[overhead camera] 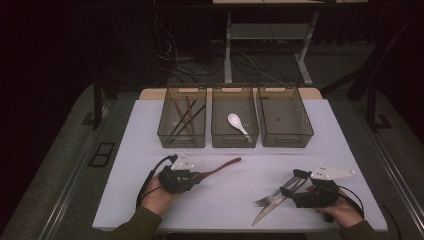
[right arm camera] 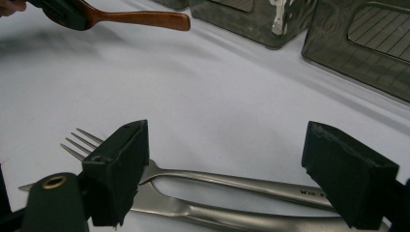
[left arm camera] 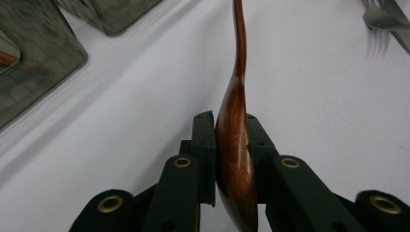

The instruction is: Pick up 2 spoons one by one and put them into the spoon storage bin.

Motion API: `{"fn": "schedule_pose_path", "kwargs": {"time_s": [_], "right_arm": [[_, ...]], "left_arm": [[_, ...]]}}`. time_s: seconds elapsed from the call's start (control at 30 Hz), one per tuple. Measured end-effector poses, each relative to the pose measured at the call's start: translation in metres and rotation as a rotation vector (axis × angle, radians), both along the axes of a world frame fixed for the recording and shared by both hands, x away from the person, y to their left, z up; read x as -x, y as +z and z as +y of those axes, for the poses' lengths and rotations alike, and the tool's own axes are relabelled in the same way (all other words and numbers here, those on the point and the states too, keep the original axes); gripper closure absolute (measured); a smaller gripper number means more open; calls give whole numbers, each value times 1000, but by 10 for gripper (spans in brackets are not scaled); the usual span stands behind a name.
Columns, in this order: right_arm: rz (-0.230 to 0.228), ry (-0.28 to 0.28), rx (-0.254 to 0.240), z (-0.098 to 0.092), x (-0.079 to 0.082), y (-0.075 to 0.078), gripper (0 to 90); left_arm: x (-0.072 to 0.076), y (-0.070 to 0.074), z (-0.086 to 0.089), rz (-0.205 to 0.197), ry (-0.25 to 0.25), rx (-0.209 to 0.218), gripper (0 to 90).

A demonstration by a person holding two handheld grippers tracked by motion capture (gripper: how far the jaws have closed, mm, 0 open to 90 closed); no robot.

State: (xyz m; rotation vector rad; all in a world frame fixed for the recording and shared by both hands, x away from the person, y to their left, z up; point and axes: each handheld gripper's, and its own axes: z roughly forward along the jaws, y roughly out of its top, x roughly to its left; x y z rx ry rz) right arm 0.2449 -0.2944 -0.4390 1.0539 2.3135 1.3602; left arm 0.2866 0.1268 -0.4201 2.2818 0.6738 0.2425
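My left gripper (overhead camera: 198, 176) (left arm camera: 231, 126) is shut on the bowl of a brown wooden spoon (overhead camera: 225, 165) (left arm camera: 236, 145), which it holds edge-up just above the white table; the handle points away to the right. The right gripper view has that spoon (right arm camera: 140, 18) at top left. My right gripper (overhead camera: 294, 181) (right arm camera: 227, 145) stands open at the front right, its pads straddling the handles of a steel fork (overhead camera: 266, 200) (right arm camera: 232, 181) and a steel knife (overhead camera: 262, 212) (right arm camera: 208, 215) that lie side by side on the table. Neither pad touches them.
Three smoky plastic bins stand in a row at the back of the table (overhead camera: 240, 190). The left bin (overhead camera: 182, 145) holds chopsticks (overhead camera: 185, 117), the middle bin (overhead camera: 235, 145) a white spoon (overhead camera: 237, 122), and the right bin (overhead camera: 287, 144) looks bare inside.
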Motion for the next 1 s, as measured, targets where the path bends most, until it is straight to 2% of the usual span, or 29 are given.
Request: {"fn": "schedule_pose_path", "kwargs": {"time_s": [0.57, 0.83, 1.0], "right_arm": [[1, 5, -5, 1, 0, 1, 168], [5, 1, -4, 1, 0, 0, 168], [8, 2, -6, 2, 0, 1, 168]], "left_arm": [[-11, 14, 0, -18, 12, 36, 786], [-19, 20, -2, -9, 16, 76, 787], [-26, 24, -5, -15, 16, 75, 787]]}}
